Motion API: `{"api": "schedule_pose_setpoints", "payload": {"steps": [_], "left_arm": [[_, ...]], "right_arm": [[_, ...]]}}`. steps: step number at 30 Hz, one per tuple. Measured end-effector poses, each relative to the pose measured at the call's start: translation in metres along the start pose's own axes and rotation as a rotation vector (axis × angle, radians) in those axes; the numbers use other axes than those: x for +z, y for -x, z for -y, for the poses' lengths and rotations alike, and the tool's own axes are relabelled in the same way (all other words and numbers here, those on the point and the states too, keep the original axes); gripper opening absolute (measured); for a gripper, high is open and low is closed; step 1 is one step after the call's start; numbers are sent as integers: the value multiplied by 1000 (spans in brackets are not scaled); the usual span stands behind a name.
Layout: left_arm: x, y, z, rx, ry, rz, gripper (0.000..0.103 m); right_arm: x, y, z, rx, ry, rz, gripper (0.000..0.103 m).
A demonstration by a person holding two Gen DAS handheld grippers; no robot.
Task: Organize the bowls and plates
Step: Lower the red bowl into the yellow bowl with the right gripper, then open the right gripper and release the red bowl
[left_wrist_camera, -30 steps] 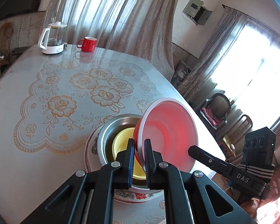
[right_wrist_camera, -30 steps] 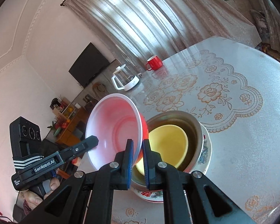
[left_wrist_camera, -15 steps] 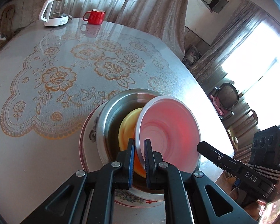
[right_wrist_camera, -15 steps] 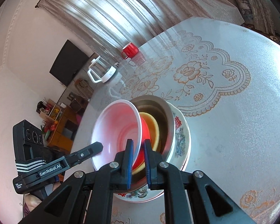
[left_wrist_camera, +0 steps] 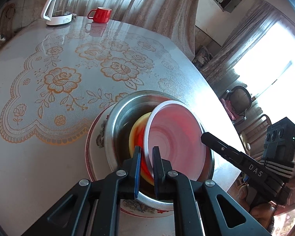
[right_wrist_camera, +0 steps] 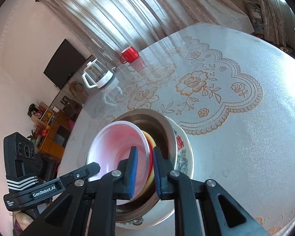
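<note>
A red bowl with a white inside [left_wrist_camera: 175, 137] [right_wrist_camera: 118, 147] rests tilted on a yellow bowl [left_wrist_camera: 139, 123] [right_wrist_camera: 150, 177]. Both sit in a steel bowl [left_wrist_camera: 125, 110] [right_wrist_camera: 153, 118] on a flowered white plate [left_wrist_camera: 96, 137] [right_wrist_camera: 184, 157]. My left gripper [left_wrist_camera: 147, 155] straddles the red bowl's near rim, its jaws a little apart, the rim loose between them. My right gripper [right_wrist_camera: 144, 157] straddles the opposite rim with a wider gap. Each gripper shows in the other's view, the right gripper at the right [left_wrist_camera: 236, 157] and the left gripper at the left [right_wrist_camera: 68, 179].
The stack stands near the edge of a round table [left_wrist_camera: 39, 157] with a gold rose lace cloth [left_wrist_camera: 68, 74]. A red mug [left_wrist_camera: 100, 14] [right_wrist_camera: 128, 54] and a glass kettle [left_wrist_camera: 59, 7] [right_wrist_camera: 97, 74] stand at the far side. Chairs [left_wrist_camera: 240, 100] stand beyond the edge.
The red bowl came down from above the stack into the yellow bowl. Both grippers went from shut on its rim to parted, the right wider.
</note>
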State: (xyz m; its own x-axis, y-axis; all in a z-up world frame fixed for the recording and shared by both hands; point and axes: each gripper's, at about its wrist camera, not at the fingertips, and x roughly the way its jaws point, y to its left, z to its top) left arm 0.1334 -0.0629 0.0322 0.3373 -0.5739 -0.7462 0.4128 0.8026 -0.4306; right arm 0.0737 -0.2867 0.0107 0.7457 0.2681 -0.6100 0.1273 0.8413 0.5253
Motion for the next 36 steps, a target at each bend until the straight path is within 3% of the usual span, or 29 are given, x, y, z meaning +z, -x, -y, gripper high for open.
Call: {"api": "schedule_pose_setpoints", "payload": {"steps": [4,8,13,19,22,25,27,30,36], "left_arm": [[2,3,-3,52,-7,35,25],[2,7,-4,64,-15,72,25],[-1,7,3,108,-71,101,25],[-8,12,0,126,-69,135,25],[-10,21,-5,143,-52,169,26],[-9,30,-18,136,-1,201,27],[-8,33,-28,139,34,216,28],[-11,32,-42,164,74,216,28],[-22,19,-59,189,115,165,32]], "right_arm": [[3,-4,-3,-20,27,-11,7],[7,-3,-5,-38,42,-23,8],[13,-7,1,-28,16,-34,19],[8,-19,-9,-17,83,-76,10],[7,-16,-8,13,76,-82,14],[10,-6,0,58,24,-38,27],[13,4,6,79,-17,9,28],[20,13,17,44,-67,69,29],[17,-3,54,38,-243,44,33]]}}
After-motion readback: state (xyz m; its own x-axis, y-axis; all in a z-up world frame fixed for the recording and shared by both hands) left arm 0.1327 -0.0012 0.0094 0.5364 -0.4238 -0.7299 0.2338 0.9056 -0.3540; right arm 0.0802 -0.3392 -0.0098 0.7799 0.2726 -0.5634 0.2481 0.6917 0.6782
